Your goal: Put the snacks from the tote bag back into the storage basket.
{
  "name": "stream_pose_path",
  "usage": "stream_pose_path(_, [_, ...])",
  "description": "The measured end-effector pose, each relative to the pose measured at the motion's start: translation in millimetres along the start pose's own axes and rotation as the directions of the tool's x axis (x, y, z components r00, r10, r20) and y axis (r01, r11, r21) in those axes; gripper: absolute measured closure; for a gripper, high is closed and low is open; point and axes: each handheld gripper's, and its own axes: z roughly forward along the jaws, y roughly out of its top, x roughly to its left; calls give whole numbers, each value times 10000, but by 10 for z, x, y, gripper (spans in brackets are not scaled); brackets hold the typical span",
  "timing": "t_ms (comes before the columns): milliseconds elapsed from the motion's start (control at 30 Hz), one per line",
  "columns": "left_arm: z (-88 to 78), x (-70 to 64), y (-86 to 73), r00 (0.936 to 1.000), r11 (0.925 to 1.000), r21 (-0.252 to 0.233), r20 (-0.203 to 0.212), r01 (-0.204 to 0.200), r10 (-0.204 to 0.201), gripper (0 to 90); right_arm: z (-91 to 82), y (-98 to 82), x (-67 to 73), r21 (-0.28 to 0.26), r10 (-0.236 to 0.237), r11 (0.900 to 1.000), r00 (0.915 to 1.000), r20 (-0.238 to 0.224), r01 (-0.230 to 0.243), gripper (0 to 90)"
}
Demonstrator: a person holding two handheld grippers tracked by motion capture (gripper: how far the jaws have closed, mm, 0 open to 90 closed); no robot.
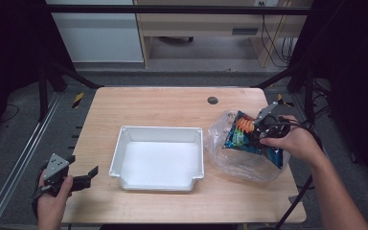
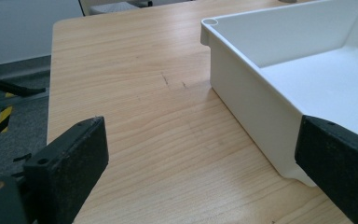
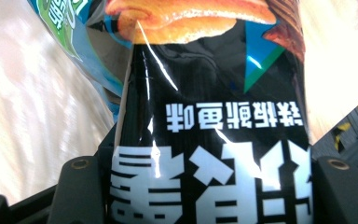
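In the high view, the right gripper (image 1: 260,128) is clamping a snack bag (image 1: 249,139) at about 3 o'clock on the table (image 1: 172,103). The bag is showing blue, black and orange print, and it is sitting in the mouth of a clear plastic bag (image 1: 230,158) that is crumpling around it. A white tray (image 1: 157,184) is lying at the centre, well apart from the snack bag. The left gripper (image 1: 84,177) is hovering at 8 o'clock, near the tray's left wall, jaws spread wide with nothing between them. A dark round hole (image 1: 212,100) is sitting at 1 o'clock.

In the left gripper view, the two black jaws are standing far apart over bare wood, and the tray (image 2: 251,112) is showing its near corner and rim at 2 o'clock; the right jaw is overlapping the tray's wall.

In the right gripper view, the snack bag (image 3: 205,107) is showing what the high view is blurring: glossy black foil, white upside-down lettering, a teal triangle and an orange food picture at 12 o'clock. The jaws are pinching it narrowly from both sides. The plastic bag (image 3: 32,121) is glinting at 9 o'clock.
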Motion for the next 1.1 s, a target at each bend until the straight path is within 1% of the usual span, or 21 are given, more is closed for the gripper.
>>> stream_pose_path(33, [-20,9,4,9998,9996,-219,45,204,-203,24,-37,-2,1,-171,58,9998,10000,6,-58,379])
stream_pose_path(67, [-20,9,4,9998,9996,-219,45,204,-203,23,-37,-2,1,-171,58,9998,10000,6,-58,379])
stream_pose_path(100, [-46,16,6,9994,9984,-439,18,355,-354,24,-150,6,19,-438,107,9990,9998,161,-100,380])
stream_pose_path(167, [-64,32,4,9995,9984,-467,-18,318,-319,23,-232,30,53,-571,135,9983,9994,303,-118,380])
stream_pose_path(233, [-66,41,-1,9992,9980,-483,-54,402,-405,24,-330,66,101,-949,254,9952,9990,377,-218,380])
stream_pose_path(333, [-63,47,-5,9992,9984,-427,-108,379,-383,23,-420,124,183,-1232,192,9923,9989,436,-137,381])
stream_pose_path(400, [-62,46,-4,9992,9985,-412,-123,362,-368,24,-437,144,208,-1300,113,9915,9990,432,-56,382])
stream_pose_path(467, [-58,40,-2,9994,9987,-386,-136,320,-325,23,-475,206,273,-1383,-129,9902,9989,448,190,382])
stream_pose_path(533, [-45,30,3,9998,9995,-293,-138,151,-155,23,-499,248,311,-1431,-235,9893,9989,404,291,383])
stream_pose_path(567, [-37,23,4,9998,9995,-290,-136,150,-154,24,-513,270,329,-1467,-295,9886,9987,406,352,383])
stream_pose_path(600, [-34,23,5,9999,9997,-233,-135,85,-88,23,-524,296,352,-1538,-257,9876,9989,388,314,384])
stream_pose_path(633, [-31,22,5,9999,9998,-206,-131,61,-64,23,-539,321,364,-1536,-387,9872,9985,376,441,384])
stream_pose_path(667, [-31,22,5,9999,9998,-206,-131,61,-64,23,-549,345,374,-1553,-417,9868,9985,362,469,384])
stream_pose_path(700, [-23,18,7,9999,9999,-164,-131,-20,18,23,-568,387,395,-1555,-449,9866,9983,373,502,385])
stream_pose_path(800, [-12,11,14,9999,9999,-158,-114,-69,67,23,-611,506,445,-1595,-677,9845,9970,384,730,385])
stream_pose_path(900, [3,3,14,9999,9999,-85,-49,-134,134,23,-634,619,518,-1784,-803,9803,9963,316,847,386])
stream_pose_path(1000, [4,-5,14,9998,9998,-58,-32,-209,209,23,-626,724,589,-1901,-930,9770,9953,255,962,386])
stream_pose_path(1100, [10,-10,11,9996,9996,-26,-17,-271,271,23,-614,815,641,-1878,-1169,9750,9929,201,1186,387])
